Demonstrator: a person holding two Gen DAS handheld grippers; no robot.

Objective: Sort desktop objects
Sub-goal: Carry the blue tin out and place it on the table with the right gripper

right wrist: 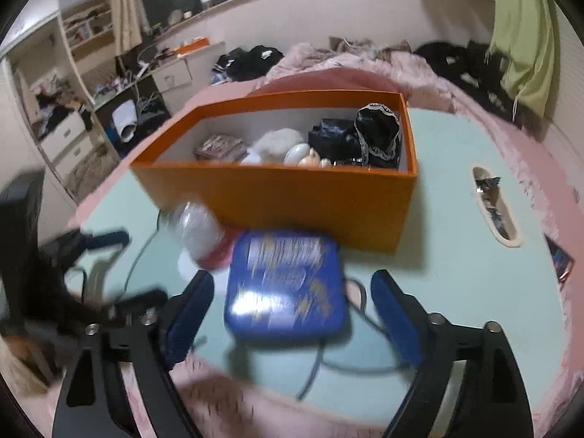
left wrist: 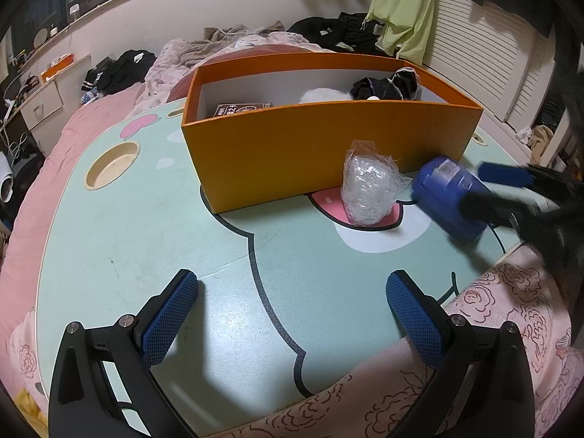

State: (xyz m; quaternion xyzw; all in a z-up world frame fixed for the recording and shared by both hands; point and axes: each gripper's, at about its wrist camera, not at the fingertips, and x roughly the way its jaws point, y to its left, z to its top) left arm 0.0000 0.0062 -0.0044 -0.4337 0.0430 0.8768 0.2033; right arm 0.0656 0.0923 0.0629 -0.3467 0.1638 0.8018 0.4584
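- Left wrist view: left gripper [left wrist: 292, 314] has its jaws wide apart, nothing between them, hovering over the bare mint-green table [left wrist: 146, 219] near its front edge.
- Same view: the right gripper [left wrist: 485, 200] comes in from the right, blurred; the blue tin [left wrist: 450, 200] sits at its tips, tilted on edge, right by the orange box [left wrist: 321, 153].
- Right wrist view: right gripper [right wrist: 292, 292] has jaws apart, both blue pads clear of the tin [right wrist: 286, 284] lying between them (gaps show on both sides), so not clamped. Whether the tin rests flat on the table [right wrist: 449, 255] I cannot tell; it is blurred.
- Only the right wrist view looks down into the box [right wrist: 277, 189]: 1 dark packet at the left, white fluffy thing and small pale round items in the middle, black lace-edged cloth [right wrist: 376, 135] at the right. The left wrist view shows only a dark packet edge and the tops of the white and black items over the wall.
- Only the right wrist view shows the slot [right wrist: 494, 208] in the table to the right of the box, with scraps in it.
- Only the left wrist view shows the round cup recess [left wrist: 112, 164] to the left of the box.
- Clear plastic wad [left wrist: 368, 191] stands against the box's front wall, just beside the tin (also seen in the right wrist view [right wrist: 195, 230], left of the tin).
- Around: pink bedding [left wrist: 511, 328] under the table, dark clothes and a green garment [left wrist: 401, 7] behind.
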